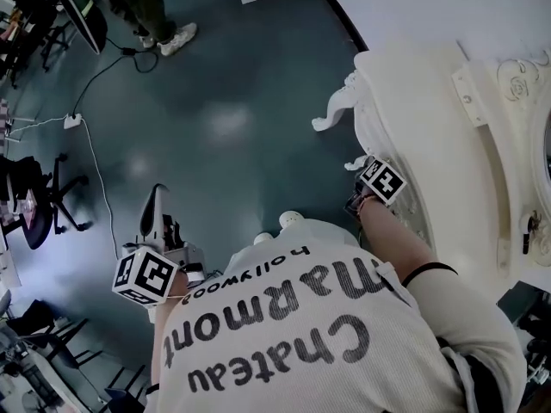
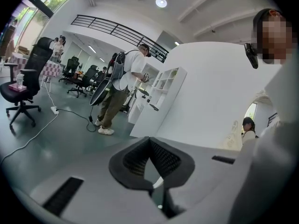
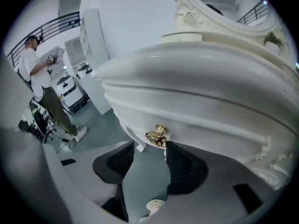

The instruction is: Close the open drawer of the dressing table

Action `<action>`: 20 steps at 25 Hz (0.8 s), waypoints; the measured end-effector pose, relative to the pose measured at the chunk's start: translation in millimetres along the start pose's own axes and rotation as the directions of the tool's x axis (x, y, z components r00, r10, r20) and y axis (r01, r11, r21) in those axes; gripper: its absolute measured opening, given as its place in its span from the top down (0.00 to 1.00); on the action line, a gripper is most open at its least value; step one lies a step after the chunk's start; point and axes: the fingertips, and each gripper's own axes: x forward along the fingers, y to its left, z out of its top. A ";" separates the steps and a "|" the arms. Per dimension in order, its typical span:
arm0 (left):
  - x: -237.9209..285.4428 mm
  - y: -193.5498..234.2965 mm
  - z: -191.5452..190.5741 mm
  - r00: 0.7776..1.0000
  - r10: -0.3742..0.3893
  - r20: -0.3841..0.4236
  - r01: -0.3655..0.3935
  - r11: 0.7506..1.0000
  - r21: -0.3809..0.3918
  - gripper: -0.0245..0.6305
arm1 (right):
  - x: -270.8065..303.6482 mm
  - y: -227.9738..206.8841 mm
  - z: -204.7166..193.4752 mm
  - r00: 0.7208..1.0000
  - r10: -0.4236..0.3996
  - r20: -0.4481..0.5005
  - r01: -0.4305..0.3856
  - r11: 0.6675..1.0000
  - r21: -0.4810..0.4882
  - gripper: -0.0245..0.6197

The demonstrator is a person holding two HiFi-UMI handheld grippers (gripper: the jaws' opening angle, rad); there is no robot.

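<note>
The white carved dressing table (image 1: 413, 101) stands at the right of the head view. My right gripper (image 3: 150, 148) is at its front, with its marker cube (image 1: 381, 181) close to the carved edge. In the right gripper view the jaws stand wide apart just below a gold knob (image 3: 158, 135) on the drawer front (image 3: 196, 120). The pads (image 3: 184, 164) do not touch the knob. No drawer sticks out from the table front in either view. My left gripper (image 1: 157, 200) hangs over the floor at the lower left, away from the table, and its pads (image 2: 163, 160) meet at the tips on nothing.
A curved table leg (image 1: 331, 114) reaches onto the blue-grey floor. A cable and power strip (image 1: 73, 120) and office chairs (image 1: 34, 205) lie at the left. A person (image 2: 119, 87) stands by a white shelf unit (image 2: 161, 85); their shoes (image 1: 176, 37) show at the top.
</note>
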 end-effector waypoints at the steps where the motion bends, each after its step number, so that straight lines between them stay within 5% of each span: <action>1: -0.6 -0.1 0.3 1.000 -0.006 -0.002 0.006 1.000 0.002 0.95 | -1.7 2.3 -1.9 1.000 0.013 -0.008 -0.013 0.999 0.046 0.62; 9: -16.8 6.1 12.6 0.998 -0.052 0.019 0.052 0.999 0.010 0.95 | -35.5 28.8 -15.5 0.999 0.043 -0.012 -0.041 0.984 0.172 0.60; 13: -27.5 9.8 7.5 0.998 -0.069 0.015 0.069 0.998 0.006 0.95 | -61.9 62.7 -5.8 0.993 0.107 0.060 -0.114 0.983 0.143 0.60; 16: -34.7 13.1 6.4 0.997 -0.080 0.019 0.080 0.997 0.011 0.95 | -89.8 105.9 7.7 0.966 0.228 0.124 -0.239 0.967 0.089 0.62; 20: -43.9 19.2 7.9 0.996 -0.088 0.034 0.088 0.996 0.013 0.95 | -137.5 166.7 29.9 0.894 0.399 0.205 -0.409 0.913 0.005 0.71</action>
